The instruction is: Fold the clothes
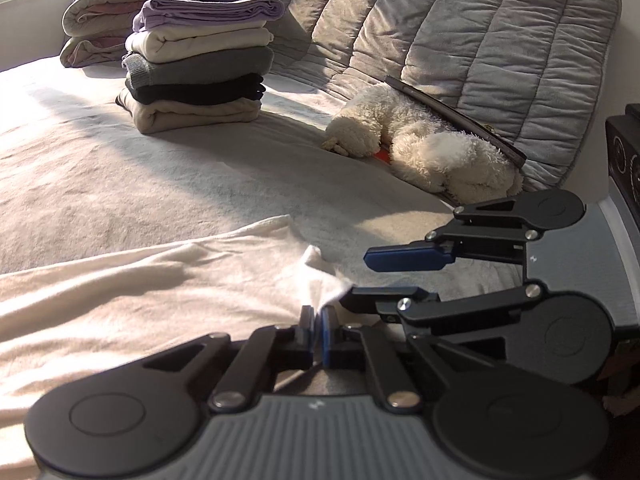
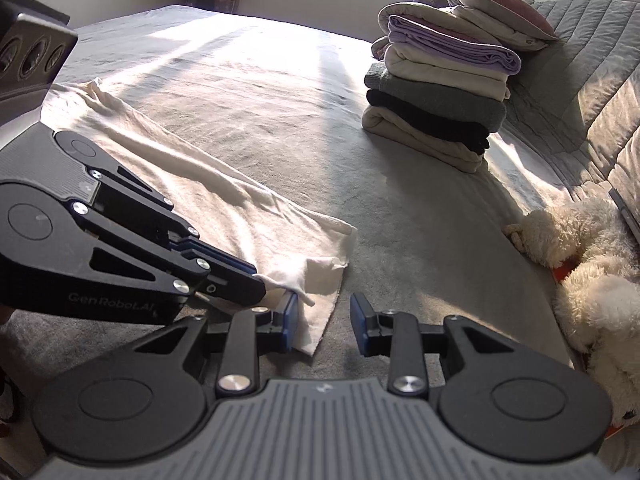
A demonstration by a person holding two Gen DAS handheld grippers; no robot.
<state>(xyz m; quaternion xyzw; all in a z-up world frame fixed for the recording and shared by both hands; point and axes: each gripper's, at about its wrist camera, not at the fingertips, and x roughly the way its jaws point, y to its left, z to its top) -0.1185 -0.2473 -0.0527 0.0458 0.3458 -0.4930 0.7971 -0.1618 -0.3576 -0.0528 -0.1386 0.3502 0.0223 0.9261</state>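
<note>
Both grippers are down low over the bed [image 2: 256, 80], close together at the near corner of a cream garment [image 2: 224, 204] that lies spread flat on the grey sheet.

The left gripper [image 1: 316, 332] comes in nearly level with the mattress, its 2 blue pads pressed together on a small peak of the garment's corner [image 1: 320, 280], which is drawn up off the sheet between them. From the right wrist view the same gripper [image 2: 256, 276] reaches in from the left, angled slightly downward, with white cloth bunched at its tip.

The right gripper [image 2: 324, 324] sits just beside it, pointing across the bed. Its 2 fingers stand well apart; the left pad [image 2: 290, 320] touches the edge of the cloth, the right pad [image 2: 358, 324] is over bare sheet. Nothing is pinched between them. In the left wrist view it [image 1: 384, 276] enters from the right, 1 finger above the other.

Farther back stands a stack of folded clothes [image 2: 436, 96], with folded quilts [image 1: 104, 20] behind it. A fluffy white plush toy [image 1: 424, 148] lies against a grey quilted cover [image 1: 480, 40].
</note>
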